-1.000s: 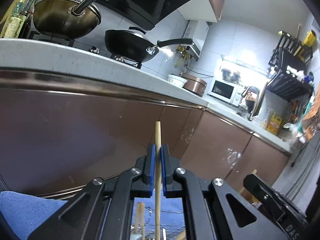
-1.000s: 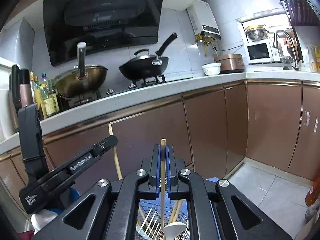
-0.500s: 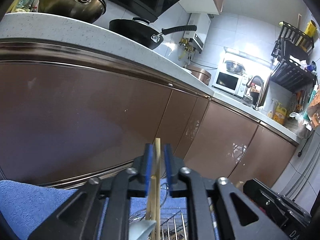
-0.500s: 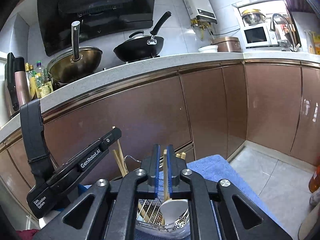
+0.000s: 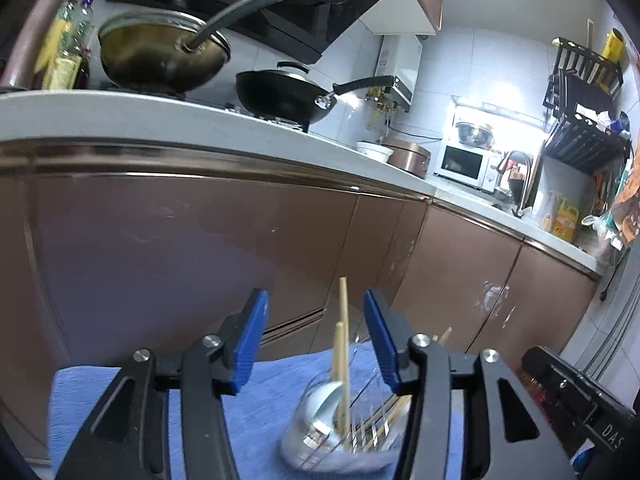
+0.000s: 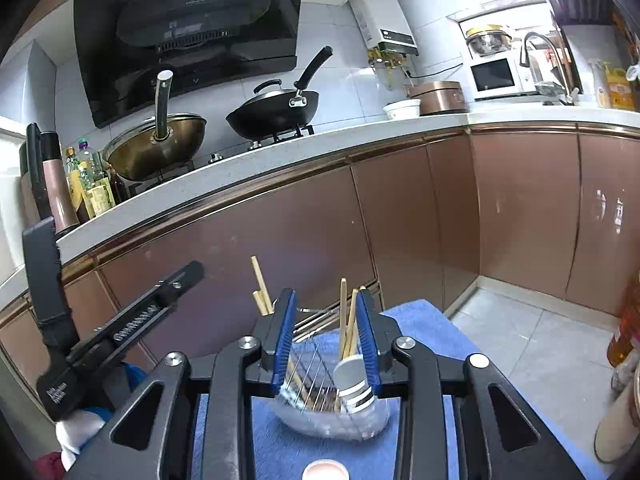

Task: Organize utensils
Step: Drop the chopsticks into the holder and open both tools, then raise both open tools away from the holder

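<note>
A wire utensil holder (image 5: 352, 436) stands on a blue towel (image 5: 256, 412). Wooden chopsticks (image 5: 342, 344) stand in it beside a white spoon (image 5: 326, 402). My left gripper (image 5: 316, 320) is open above the holder with the chopsticks free between its jaws. In the right wrist view the holder (image 6: 320, 392) holds chopsticks (image 6: 347, 320) and a white spoon (image 6: 354, 380). My right gripper (image 6: 326, 320) is open above it, empty. The left gripper's body (image 6: 120, 320) shows at the left there.
Brown cabinet doors (image 6: 400, 232) stand close behind the towel under a white counter (image 6: 280, 156) with two woks. A small pink-white round thing (image 6: 325, 470) lies on the towel near the bottom edge. Tiled floor (image 6: 540, 344) lies to the right.
Both grippers held a chopstick a second ago, lowered it toward the holder, and have opened. The chopsticks now stand in the holder.
</note>
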